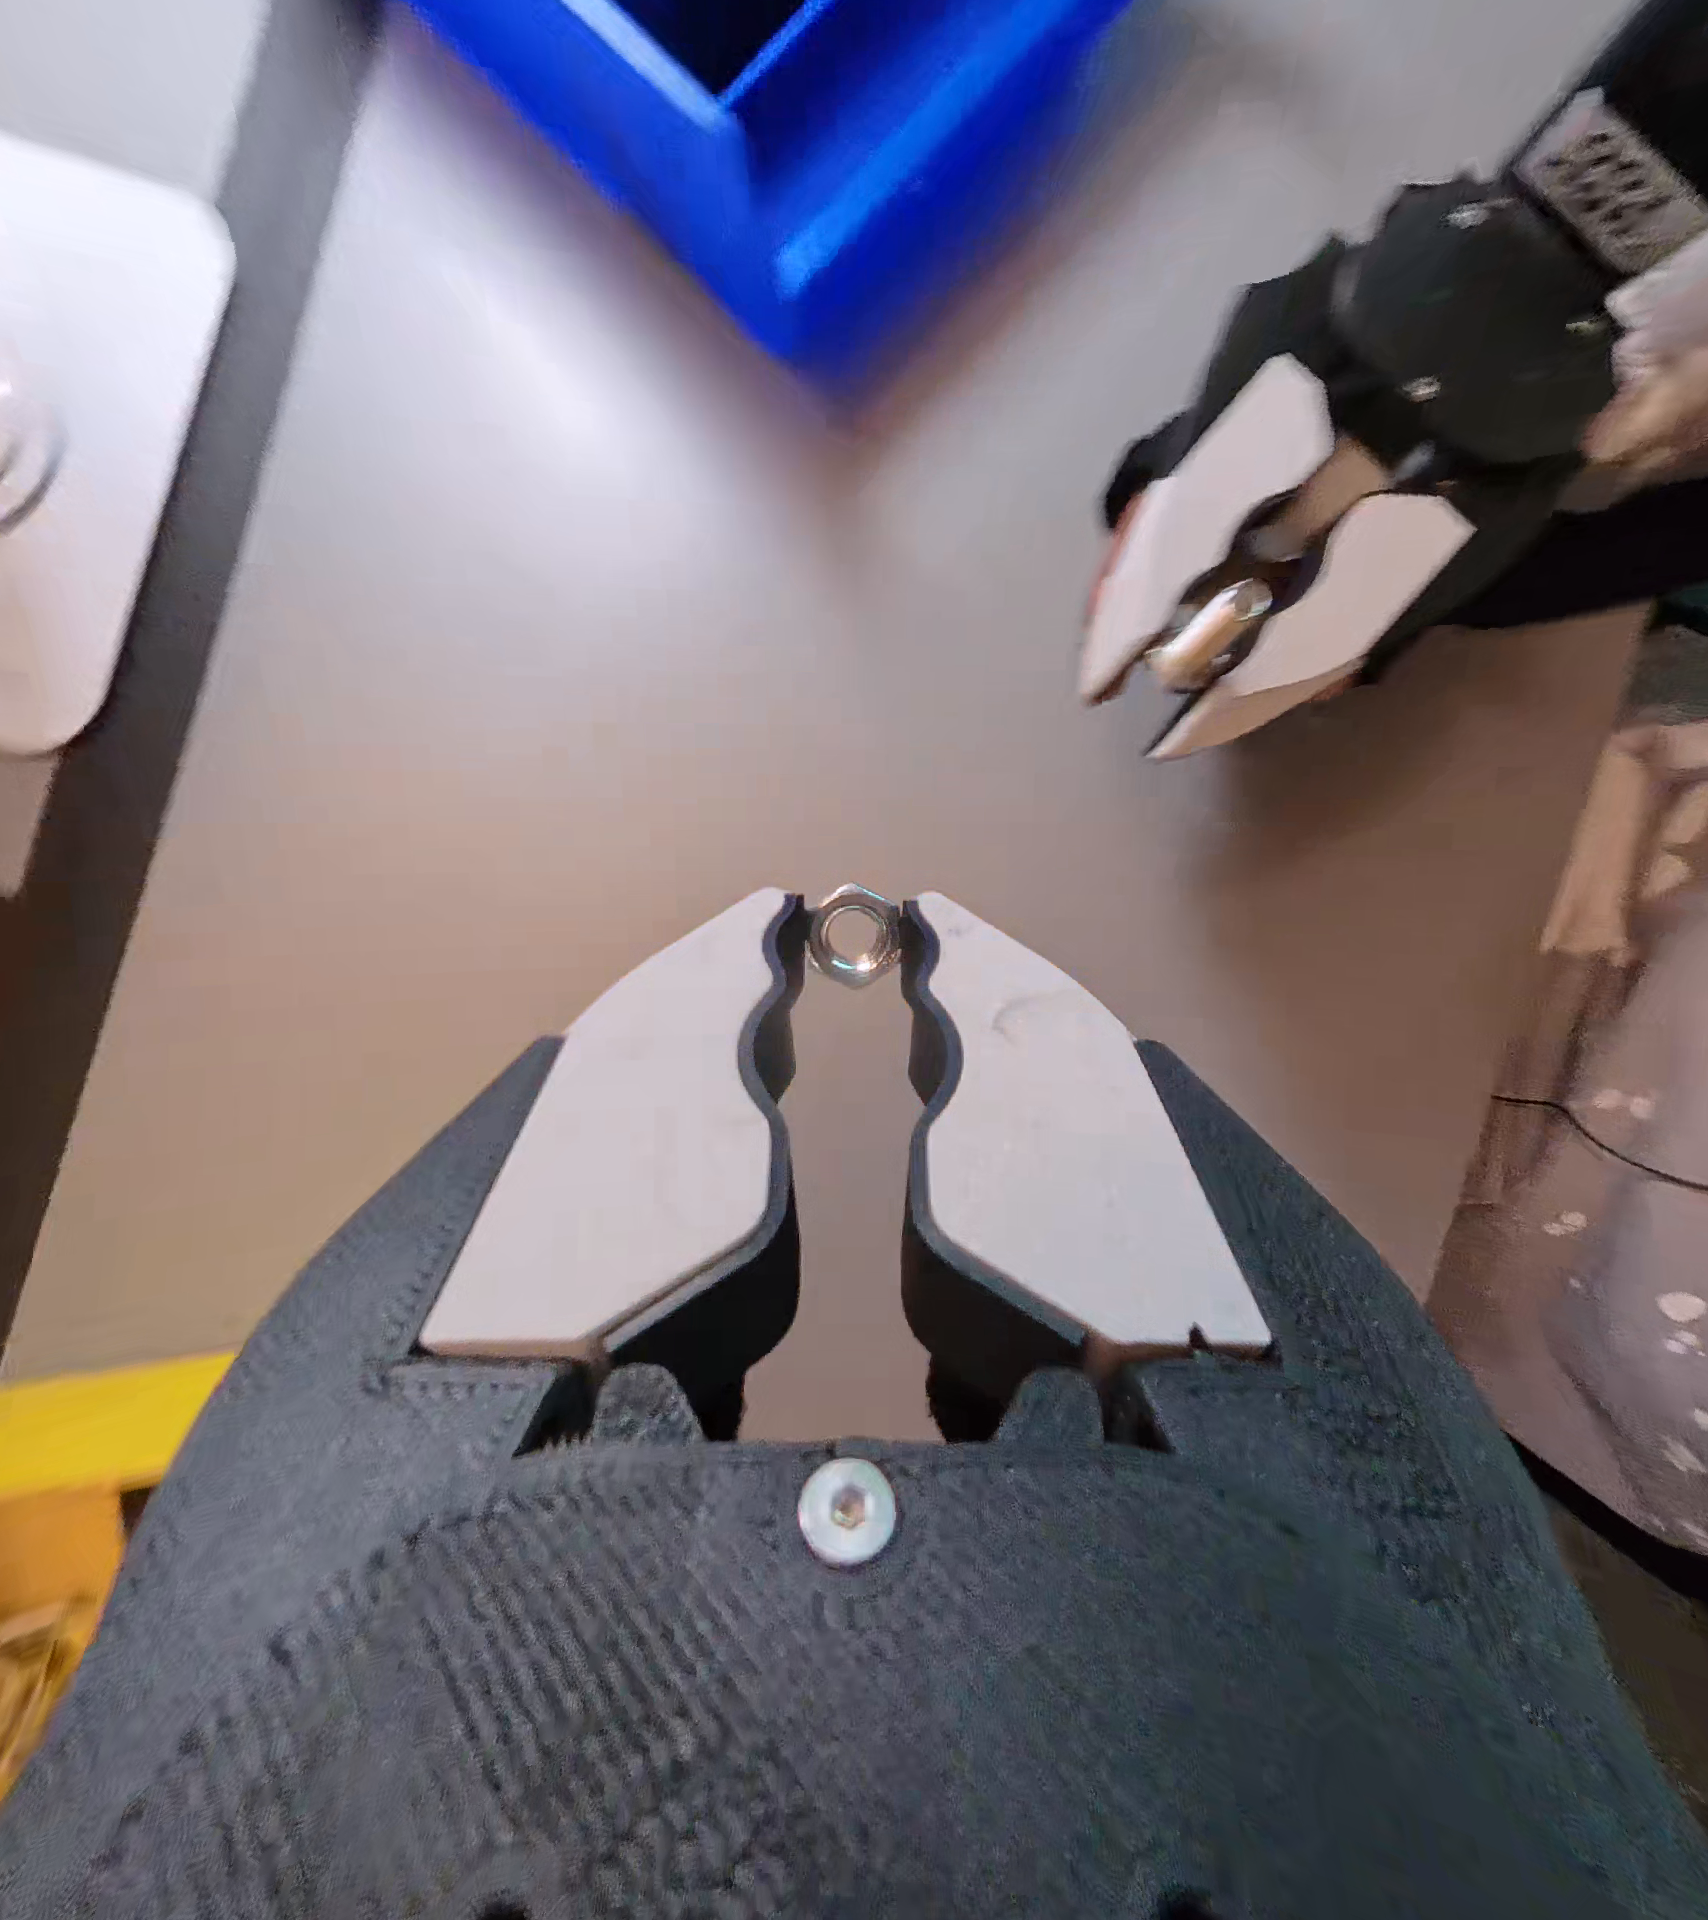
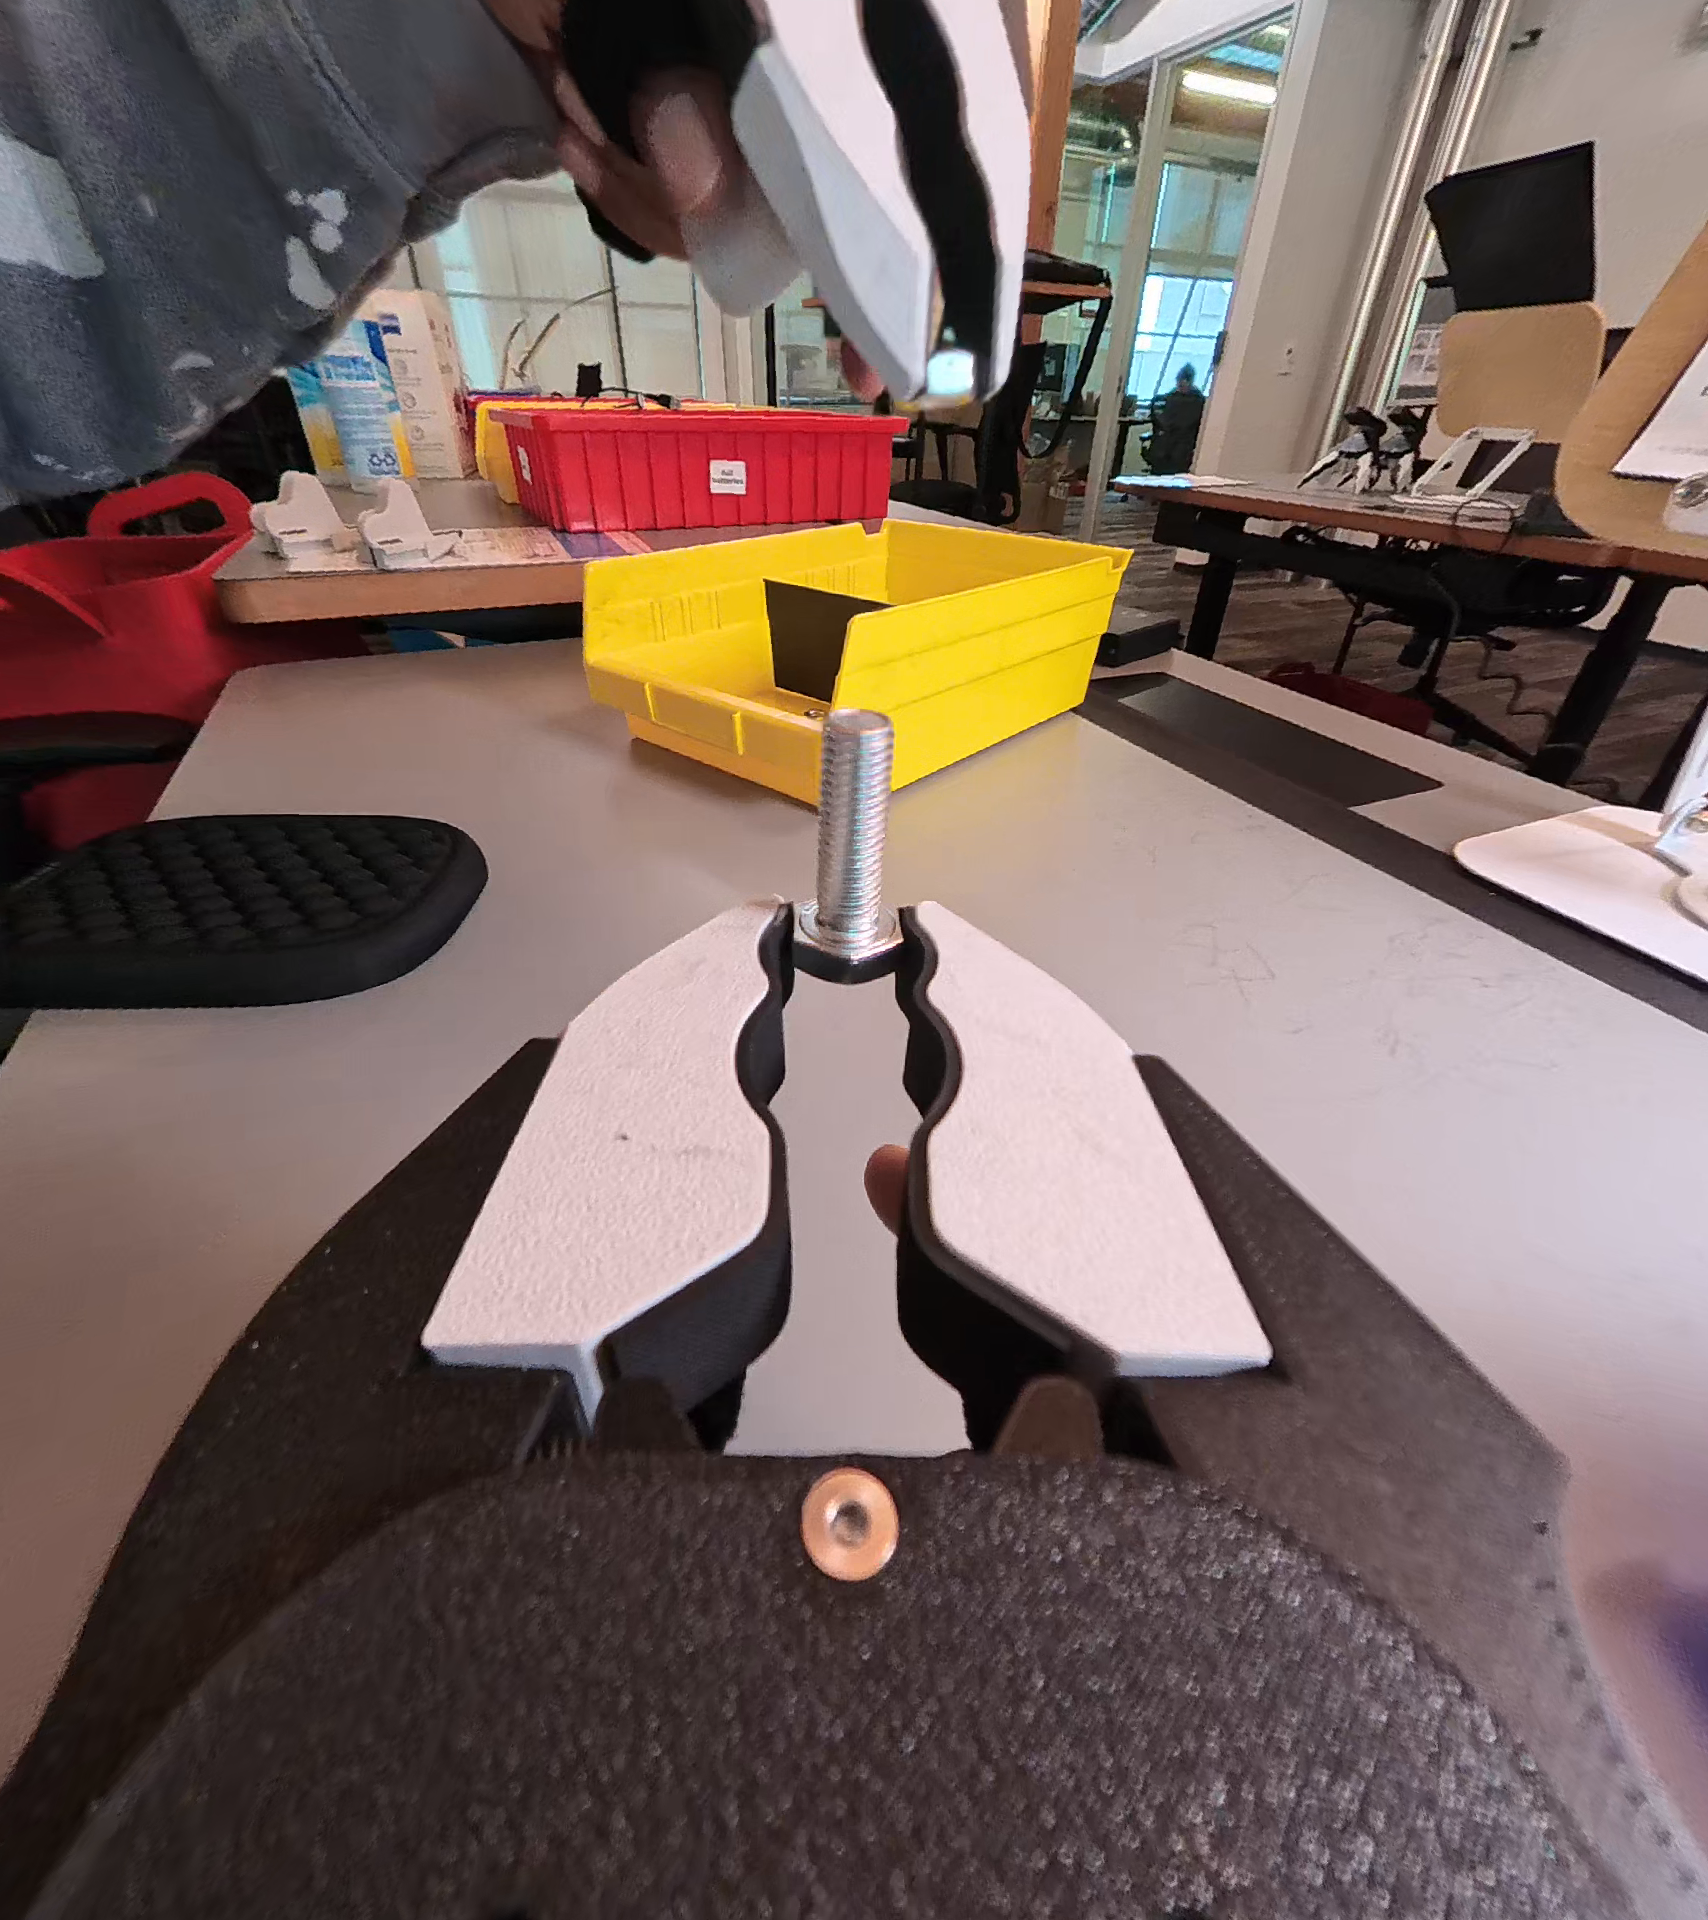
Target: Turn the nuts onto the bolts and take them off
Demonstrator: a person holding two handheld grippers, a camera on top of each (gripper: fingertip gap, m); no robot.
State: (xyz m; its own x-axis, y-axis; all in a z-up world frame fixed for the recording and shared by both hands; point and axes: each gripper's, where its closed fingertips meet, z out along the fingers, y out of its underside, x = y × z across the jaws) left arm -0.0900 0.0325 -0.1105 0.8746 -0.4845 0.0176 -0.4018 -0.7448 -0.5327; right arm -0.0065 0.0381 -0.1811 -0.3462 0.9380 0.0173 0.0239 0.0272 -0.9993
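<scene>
My left gripper (image 1: 850, 928) is shut on a small silver hex nut (image 1: 851, 936), held at the fingertips above the grey table (image 1: 538, 644), its hole facing the camera. My right gripper (image 2: 848, 930) is shut on the head of a silver bolt (image 2: 855, 821), whose threaded shank stands upright. In the left wrist view the right gripper (image 1: 1193, 665) shows at the upper right with the bolt (image 1: 1208, 623) between its fingers. In the right wrist view the left gripper (image 2: 943, 364) hangs above the bolt, apart from it, with the nut (image 2: 952, 366) at its tips.
A blue bin (image 1: 808, 208) stands at the far side of the table. A yellow bin (image 2: 860, 644) stands beyond the bolt and shows at the lower left of the left wrist view (image 1: 8, 1538). A black cushioned pad (image 2: 206, 904) lies left. A white stand base (image 2: 1639, 883) sits right. The gap from one gripper's tips to the other's is roughly 12 centimetres.
</scene>
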